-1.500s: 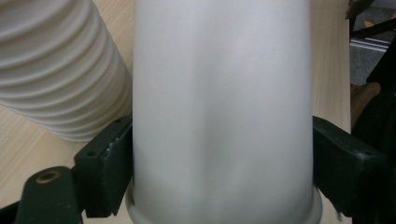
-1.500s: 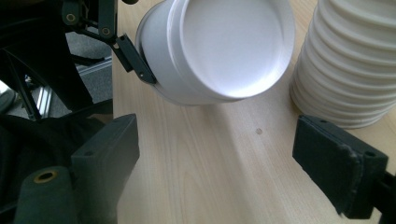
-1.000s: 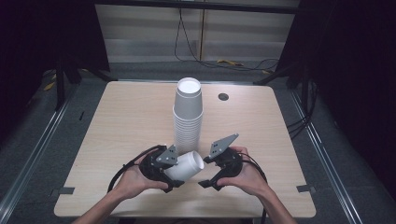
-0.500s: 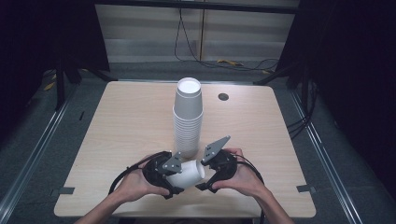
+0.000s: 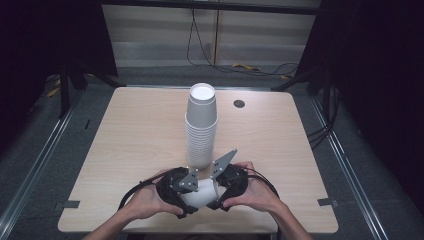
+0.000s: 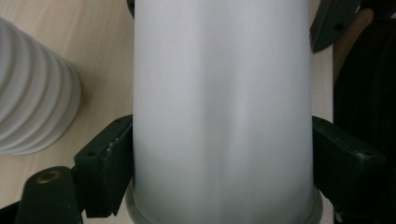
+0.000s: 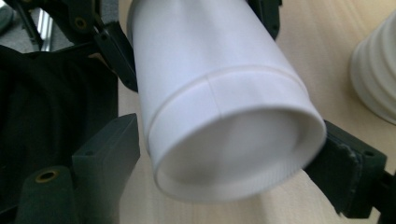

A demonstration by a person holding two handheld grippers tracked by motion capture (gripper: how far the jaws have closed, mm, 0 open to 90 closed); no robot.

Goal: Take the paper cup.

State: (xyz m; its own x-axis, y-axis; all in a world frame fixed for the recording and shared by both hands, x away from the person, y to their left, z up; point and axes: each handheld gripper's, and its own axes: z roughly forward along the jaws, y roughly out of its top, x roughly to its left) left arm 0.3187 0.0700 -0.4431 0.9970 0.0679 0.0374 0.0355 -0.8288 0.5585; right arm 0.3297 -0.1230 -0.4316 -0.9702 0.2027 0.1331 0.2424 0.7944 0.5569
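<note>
A pale wooden table with rounded corners [image 5: 130, 130] stands on a grey floor between dark curtains, and a small dark round grommet [image 5: 239, 103] sits in its far right part. Near the middle of the table rises a tall stack of white paper cups [image 5: 201, 125], nested upside down, bases up; its ribbed side also shows at the edge of both gripper views [image 6: 32, 93] [image 7: 376, 79]. Right at the near edge, just in front of the stack, a person's two hands come in from below, each with a black gripper. Between them lies a single white paper cup [image 5: 200, 192], on its side and held off the table top. The left gripper [image 5: 187, 200] has its jaws pressed against both sides of the cup's wall [image 6: 219, 112], close to the rolled rim, which sits at the camera's end. The right gripper [image 5: 216, 192] stands at the cup's base end [image 7: 224, 135]; one jaw touches the cup's bottom edge, the other looks a little apart from it, so I cannot tell whether it truly clamps the cup. A grey three-cornered plate [image 5: 223, 162] tilts up on top of the right gripper.
</note>
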